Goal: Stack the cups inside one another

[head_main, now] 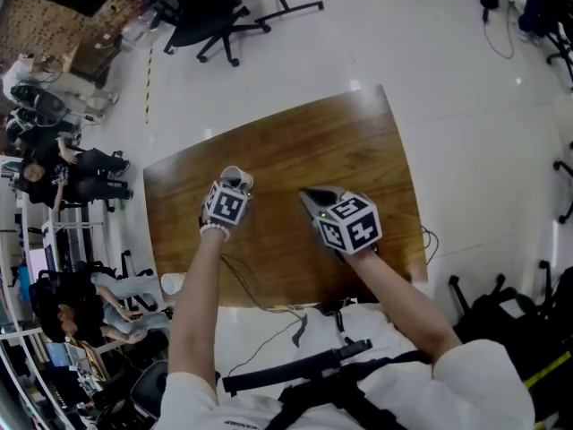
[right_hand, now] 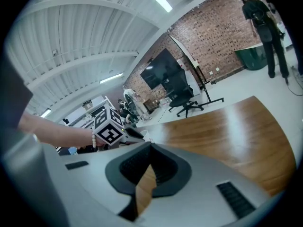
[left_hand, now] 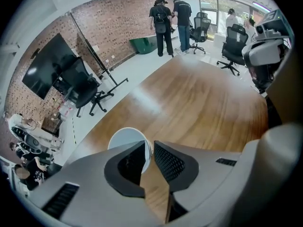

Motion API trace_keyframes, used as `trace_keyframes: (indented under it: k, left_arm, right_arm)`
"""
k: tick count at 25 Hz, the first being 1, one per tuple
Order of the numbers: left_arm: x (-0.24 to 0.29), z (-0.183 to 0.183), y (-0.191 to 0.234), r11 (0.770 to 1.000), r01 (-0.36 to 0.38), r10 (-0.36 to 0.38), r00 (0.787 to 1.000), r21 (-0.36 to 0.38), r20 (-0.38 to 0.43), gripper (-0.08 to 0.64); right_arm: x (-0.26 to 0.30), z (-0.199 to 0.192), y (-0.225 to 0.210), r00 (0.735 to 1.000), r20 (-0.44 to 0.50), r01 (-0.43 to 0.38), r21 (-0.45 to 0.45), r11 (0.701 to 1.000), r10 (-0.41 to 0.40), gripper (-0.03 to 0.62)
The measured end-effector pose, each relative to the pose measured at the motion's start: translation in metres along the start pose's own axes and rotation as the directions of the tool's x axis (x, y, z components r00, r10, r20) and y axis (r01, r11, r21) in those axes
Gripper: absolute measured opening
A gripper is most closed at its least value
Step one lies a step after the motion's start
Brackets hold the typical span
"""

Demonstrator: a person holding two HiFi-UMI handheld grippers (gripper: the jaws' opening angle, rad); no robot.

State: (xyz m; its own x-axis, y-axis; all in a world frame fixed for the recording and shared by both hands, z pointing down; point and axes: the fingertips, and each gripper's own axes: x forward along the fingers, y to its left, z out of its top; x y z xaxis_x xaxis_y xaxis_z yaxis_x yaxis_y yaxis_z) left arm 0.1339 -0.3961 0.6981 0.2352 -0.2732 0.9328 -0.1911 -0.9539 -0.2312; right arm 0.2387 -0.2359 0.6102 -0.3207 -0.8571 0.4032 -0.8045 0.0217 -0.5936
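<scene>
**Pinching a cup's wall at a wooden table**

Wide and brown, the table (head_main: 349, 150) stands on a pale floor (head_main: 430, 52), with office chairs (head_main: 215, 16) past its far-left corner. A person's bare left arm (head_main: 195, 303) and right arm (head_main: 405, 305) reach in over the near edge, each carrying a gripper topped by a marker cube.

The left gripper (left_hand: 149, 145) points steeply down over the table's left part. Its jaws stand close together on a white cup (left_hand: 124, 138). One jaw is inside the rim, the other outside, and the cup's wall is caught between the pads.

The cup sits mouth up on the table, toward the left edge, just beyond the left gripper's cube as seen from the head view.

The right gripper (right_hand: 151, 148) is over the table's middle, apart from the cup and angled toward the far left. Its jaws are closed tip to tip with nothing held. Only table wood shows through the narrow slot behind the tips.
</scene>
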Motion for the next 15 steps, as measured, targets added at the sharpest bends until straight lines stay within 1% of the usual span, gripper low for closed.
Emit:
trace_keyframes:
  k: [1,3,5,9,12,15]
  left_arm:
    - [-0.002,-0.001,0.0,1.0,0.002,-0.002,1.0,-0.004,-0.003,0.031]
    - [-0.007,-0.001,0.002,1.0,0.001,-0.001,1.0,-0.009,0.0,0.017]
    - [-0.012,0.001,0.002,1.0,-0.003,0.003,1.0,-0.012,0.011,0.015]
    - [-0.029,0.001,0.004,0.999,-0.032,0.034,0.998,-0.036,0.052,0.012]
    - [-0.047,-0.009,0.002,0.996,-0.053,0.058,0.995,-0.069,0.083,0.012]
    - [-0.067,-0.026,0.002,0.992,-0.067,0.078,0.991,-0.105,0.104,0.011]
  right_arm:
    - [-0.002,0.002,0.002,1.0,0.0,0.003,0.0,1.0,-0.003,0.014]
    - [-0.004,0.005,0.006,1.0,0.0,0.007,-0.001,1.0,-0.007,0.014]
    - [-0.007,0.006,0.007,1.0,0.001,0.009,-0.005,1.0,-0.009,0.014]
    - [-0.012,0.004,0.017,1.0,0.004,-0.001,-0.024,1.0,0.001,0.014]
    - [-0.012,-0.005,0.031,1.0,0.003,-0.019,-0.041,0.999,0.019,0.014]
    - [-0.008,-0.014,0.05,0.999,-0.004,-0.044,-0.058,0.997,0.044,0.014]
